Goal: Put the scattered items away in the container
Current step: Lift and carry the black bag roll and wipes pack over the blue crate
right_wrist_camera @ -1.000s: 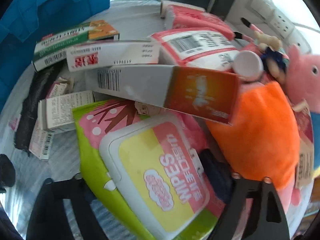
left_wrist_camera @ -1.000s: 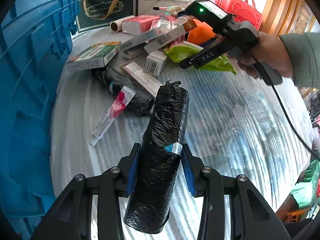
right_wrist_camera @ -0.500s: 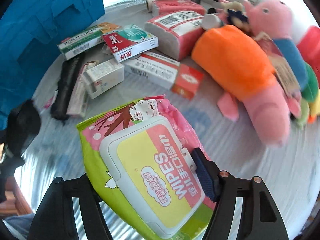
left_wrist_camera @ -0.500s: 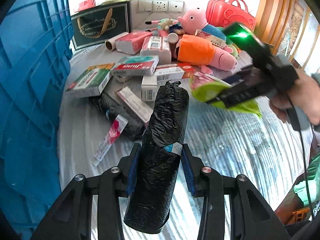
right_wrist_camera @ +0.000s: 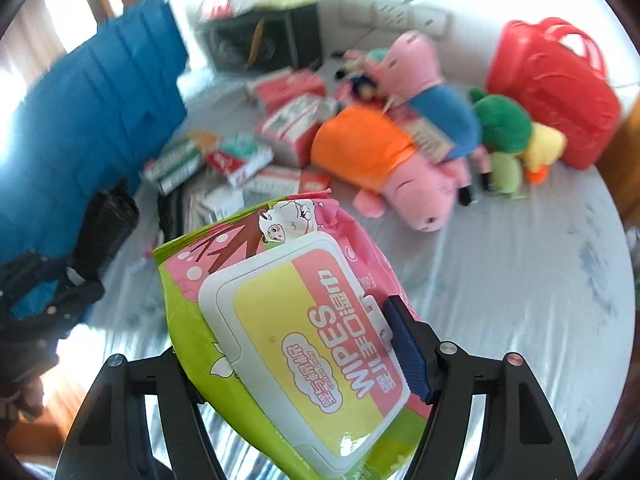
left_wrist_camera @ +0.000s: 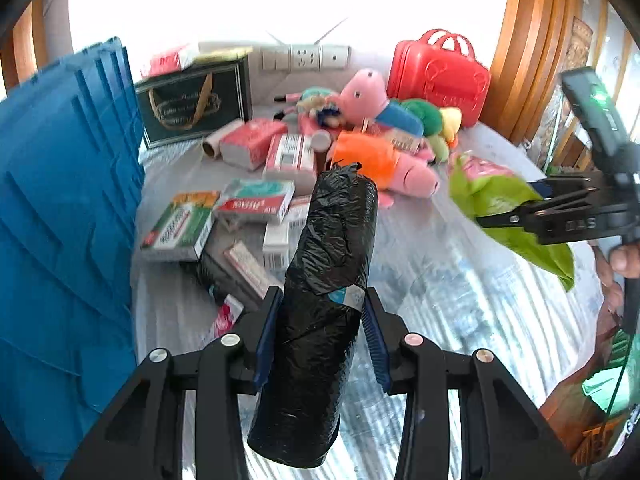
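My left gripper point(left_wrist_camera: 320, 332) is shut on a black roll of rubbish bags point(left_wrist_camera: 320, 280) and holds it above the table. My right gripper point(right_wrist_camera: 296, 364) is shut on a green and pink wipes pack point(right_wrist_camera: 288, 320), also lifted; the pack shows at the right of the left wrist view point(left_wrist_camera: 504, 204). The blue crate point(left_wrist_camera: 60, 220) stands at the left, and in the right wrist view point(right_wrist_camera: 88, 128). Boxes point(left_wrist_camera: 180, 224) and plush toys point(left_wrist_camera: 376, 160) lie scattered on the grey cloth.
A red toy case point(left_wrist_camera: 436, 76) and a dark gift bag point(left_wrist_camera: 192, 104) stand at the back by wall sockets point(left_wrist_camera: 304, 58). A second black roll point(left_wrist_camera: 216, 276) and a small tube point(left_wrist_camera: 224, 316) lie near the crate. Wooden trim lines the right side.
Both grippers have risen and pulled back from the pile with their loads. The wipes pack came up off the heap. More of the table and back wall shows.
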Demonstrator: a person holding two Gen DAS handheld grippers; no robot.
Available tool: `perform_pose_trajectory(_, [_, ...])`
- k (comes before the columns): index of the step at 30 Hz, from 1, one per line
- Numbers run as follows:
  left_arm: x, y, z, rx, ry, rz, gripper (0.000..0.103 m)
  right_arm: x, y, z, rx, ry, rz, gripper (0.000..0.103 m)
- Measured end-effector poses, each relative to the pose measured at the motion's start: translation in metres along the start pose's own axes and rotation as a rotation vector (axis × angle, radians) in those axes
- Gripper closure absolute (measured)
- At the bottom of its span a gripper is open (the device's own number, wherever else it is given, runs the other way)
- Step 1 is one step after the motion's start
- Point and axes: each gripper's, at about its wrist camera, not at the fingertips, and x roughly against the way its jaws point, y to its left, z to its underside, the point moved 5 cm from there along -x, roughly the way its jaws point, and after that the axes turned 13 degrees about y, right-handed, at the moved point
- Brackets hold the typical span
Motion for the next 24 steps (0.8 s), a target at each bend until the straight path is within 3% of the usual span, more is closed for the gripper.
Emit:
perform_pose_trajectory(13, [0.103, -0.026, -0.046, -0.036, -0.118, 0.002, 0.064, 0.15, -0.014, 0.03, -0.144, -0.21, 0.01, 0.032])
perform_pose_trajectory(19, [0.147, -0.033, -0.068, -0.04, -0.188, -0.009, 0.064, 0.194, -0.01, 0.04, -0.171, -0.266, -0.005, 0.032])
perform_pose_trajectory(24, [0.161, -0.04, -0.075, -0.032, -0.179, -0.029, 0.064, 0.215, -0.006, 0.046, -0.18, -0.3, -0.004, 0.032])
